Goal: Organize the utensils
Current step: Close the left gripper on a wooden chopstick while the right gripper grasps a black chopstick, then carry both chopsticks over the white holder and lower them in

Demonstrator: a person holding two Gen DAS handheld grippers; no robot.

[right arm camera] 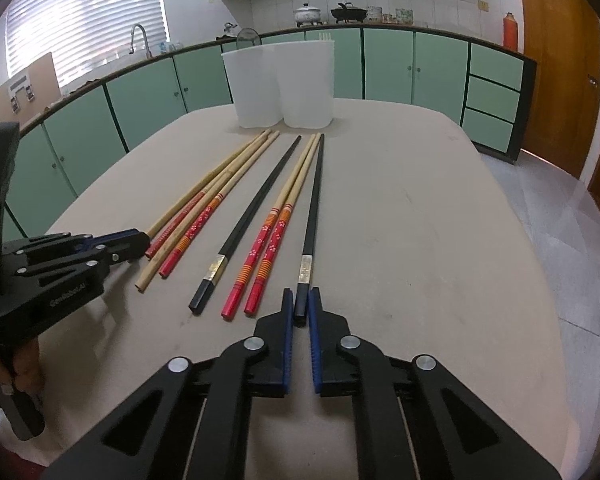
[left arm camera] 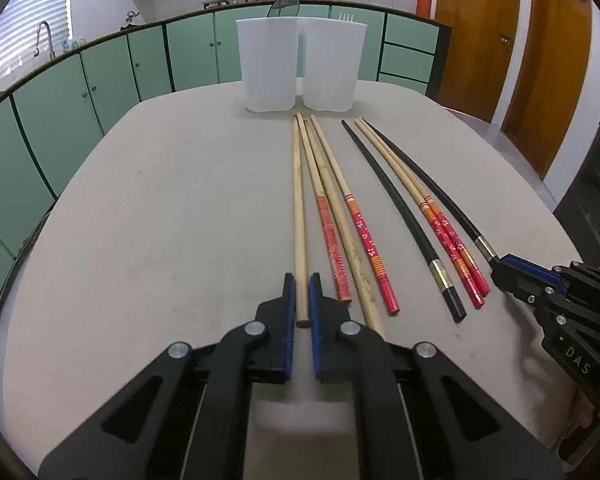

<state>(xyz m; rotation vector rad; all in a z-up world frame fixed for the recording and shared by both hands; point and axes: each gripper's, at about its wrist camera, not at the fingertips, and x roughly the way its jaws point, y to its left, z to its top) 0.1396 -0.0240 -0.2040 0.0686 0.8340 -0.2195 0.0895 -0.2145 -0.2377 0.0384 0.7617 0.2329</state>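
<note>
The left gripper [left arm camera: 301,280] brackets the near butt of a plain wooden chopstick [left arm camera: 299,216], jaws narrow, though whether the pads actually pinch it is hard to tell. The right gripper [right arm camera: 301,295] straddles the butt of a black chopstick [right arm camera: 313,208] likewise. Both sticks run lengthwise straight ahead from their claws, tips toward the two white containers [left arm camera: 300,66]. The other chopsticks lie between these two, also short of the containers, on the table [left arm camera: 172,208].

Even daylight from blinds [right arm camera: 88,12], soft shadows, sharp focus, fisheye-warped edges
</note>
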